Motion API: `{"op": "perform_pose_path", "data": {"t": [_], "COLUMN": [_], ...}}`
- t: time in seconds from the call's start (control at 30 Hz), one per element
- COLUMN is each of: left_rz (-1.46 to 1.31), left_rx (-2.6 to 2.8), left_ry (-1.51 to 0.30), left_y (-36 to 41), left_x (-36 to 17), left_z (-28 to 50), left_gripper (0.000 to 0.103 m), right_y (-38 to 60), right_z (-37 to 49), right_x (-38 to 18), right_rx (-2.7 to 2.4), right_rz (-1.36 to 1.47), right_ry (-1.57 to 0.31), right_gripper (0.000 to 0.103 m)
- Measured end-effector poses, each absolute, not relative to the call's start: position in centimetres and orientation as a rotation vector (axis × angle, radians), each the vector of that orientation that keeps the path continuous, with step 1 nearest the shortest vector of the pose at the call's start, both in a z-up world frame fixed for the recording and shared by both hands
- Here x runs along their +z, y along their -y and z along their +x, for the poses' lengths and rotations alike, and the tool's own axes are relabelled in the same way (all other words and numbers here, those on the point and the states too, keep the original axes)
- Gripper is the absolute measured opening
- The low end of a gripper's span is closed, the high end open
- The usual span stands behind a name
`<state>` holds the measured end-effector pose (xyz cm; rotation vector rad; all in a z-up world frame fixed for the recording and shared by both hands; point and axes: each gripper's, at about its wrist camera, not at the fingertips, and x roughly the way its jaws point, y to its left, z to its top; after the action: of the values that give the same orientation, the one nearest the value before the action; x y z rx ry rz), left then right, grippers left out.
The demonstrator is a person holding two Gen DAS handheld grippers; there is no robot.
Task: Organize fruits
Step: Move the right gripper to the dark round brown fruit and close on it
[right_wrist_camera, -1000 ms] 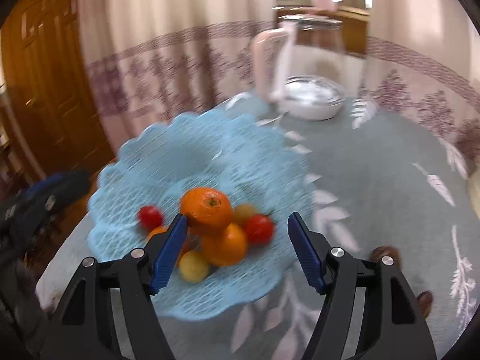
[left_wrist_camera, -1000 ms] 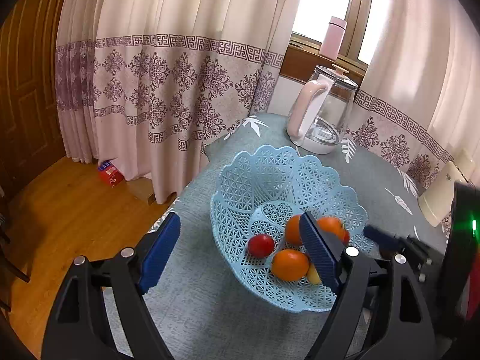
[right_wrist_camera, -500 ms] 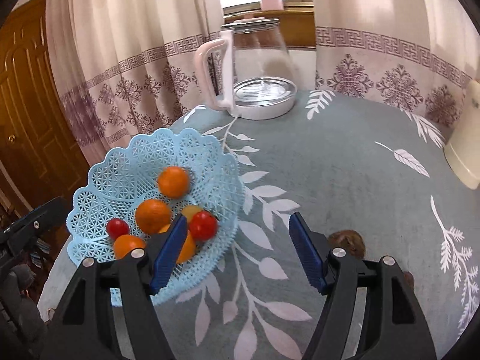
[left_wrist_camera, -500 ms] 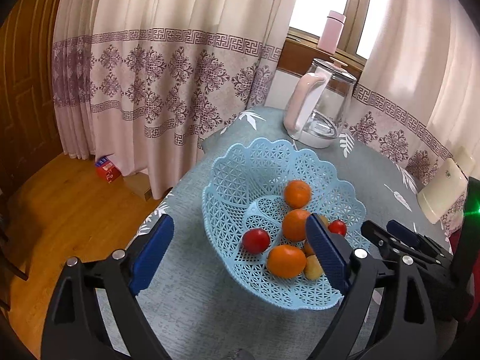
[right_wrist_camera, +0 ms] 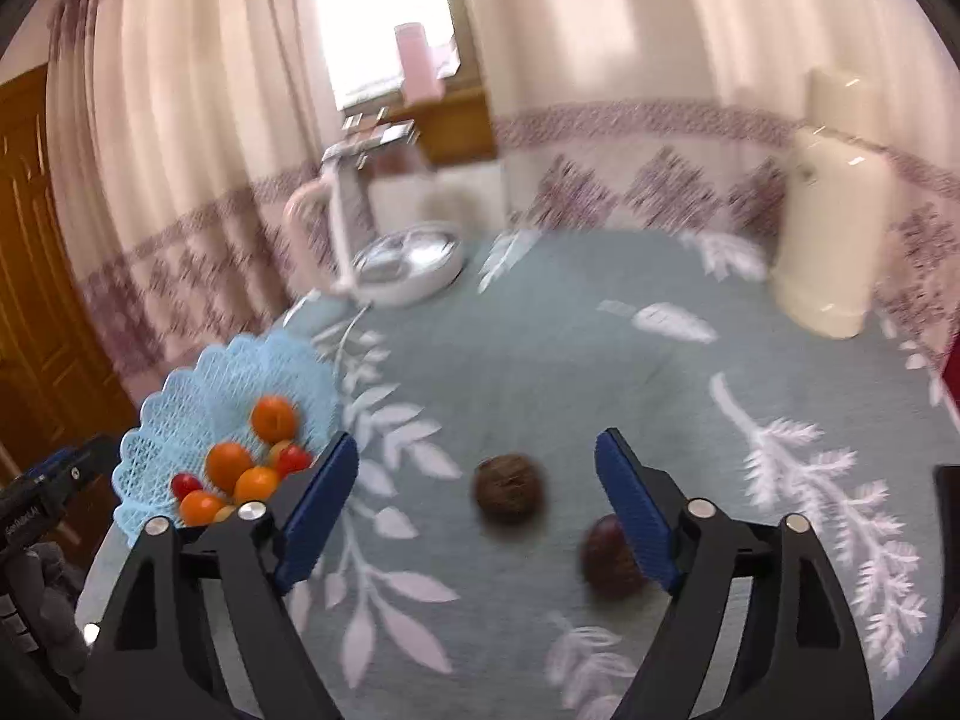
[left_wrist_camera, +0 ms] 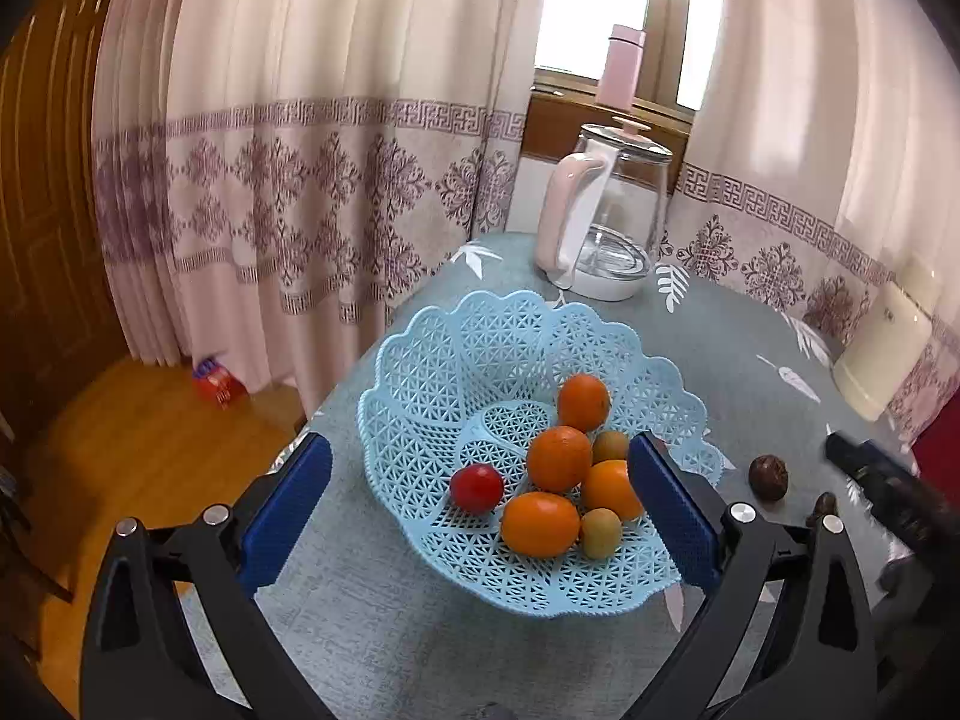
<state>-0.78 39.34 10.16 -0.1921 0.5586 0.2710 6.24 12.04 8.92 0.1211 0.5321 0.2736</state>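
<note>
So compared with half a second ago, the right gripper (right_wrist_camera: 477, 489) has swung off the blue basket (right_wrist_camera: 204, 396) and now looks down at the tablecloth (right_wrist_camera: 540, 360). The basket has slid to the left edge of its view, and two dark brown round fruits have come in close: one (right_wrist_camera: 509, 489) sits right between the spread fingers, and the other (right_wrist_camera: 609, 561) is partly behind the right finger (right_wrist_camera: 636, 516). That view is pretty blurry. Jaws are wide apart, nothing in them.

The left gripper (left_wrist_camera: 480, 507) has barely shifted; it's still hanging over the near edge of the basket (left_wrist_camera: 420, 372), jaws wide and empty too. Inside the basket: four oranges (left_wrist_camera: 559, 459), a red tomato-looking thing (left_wrist_camera: 477, 487) and two small yellowish-green fruits (left_wrist_camera: 600, 533). From this side, one brown fruit (left_wrist_camera: 767, 477) lies on the cloth just right of the basket, apart from it.

Other stuff: a glass kettle (left_wrist_camera: 606, 222) with a pink handle stands behind the basket, a cream thermos (right_wrist_camera: 834, 210) sits at the far right of the table, and a pink bottle (left_wrist_camera: 621, 69) is on the windowsill between the curtains (left_wrist_camera: 300, 180).
</note>
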Motion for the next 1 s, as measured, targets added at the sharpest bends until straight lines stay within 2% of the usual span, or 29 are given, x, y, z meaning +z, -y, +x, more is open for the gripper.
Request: {"op": "perform_pose_path", "data": {"t": [0.03,0.1,0.2,0.33,0.5,0.7,1.0], "left_rz": [-0.191,-0.197,-0.173,-0.167,-0.147,-0.12,-0.111], "left_rx": [0.264,0.235,0.227,0.242,0.245,0.221,0.209], "left_ry": [-0.556,-0.553,-0.542,-0.544,-0.563,-0.587,-0.606], "left_y": [-39.1,-38.5,-37.6,-37.0,-36.3,-34.9,-34.2], "left_x": [10.2,10.3,10.5,10.4,10.1,9.7,9.5], "left_z": [-0.8,-1.0,-1.1,-1.1,-1.1,-1.1,-0.9], "left_gripper": [0.1,0.1,0.1,0.1,0.1,0.1,0.1], "right_y": [-11.4,-10.3,-8.9,-7.3,-5.6,-6.1,-7.4], "right_z": [5.8,4.9,4.5,5.6,5.9,6.2,7.6], "right_x": [9.1,9.4,9.6,8.8,7.9,6.4,4.0], "right_rx": [0.265,0.256,0.246,0.21,0.156,0.131,0.227], "right_rz": [0.129,0.14,0.138,0.137,0.121,-0.022,-0.021], "right_ry": [-0.499,-0.427,-0.402,-0.51,-0.549,-0.645,-0.747], "right_gripper": [0.094,0.098,0.098,0.098,0.098,0.098,0.097]}}
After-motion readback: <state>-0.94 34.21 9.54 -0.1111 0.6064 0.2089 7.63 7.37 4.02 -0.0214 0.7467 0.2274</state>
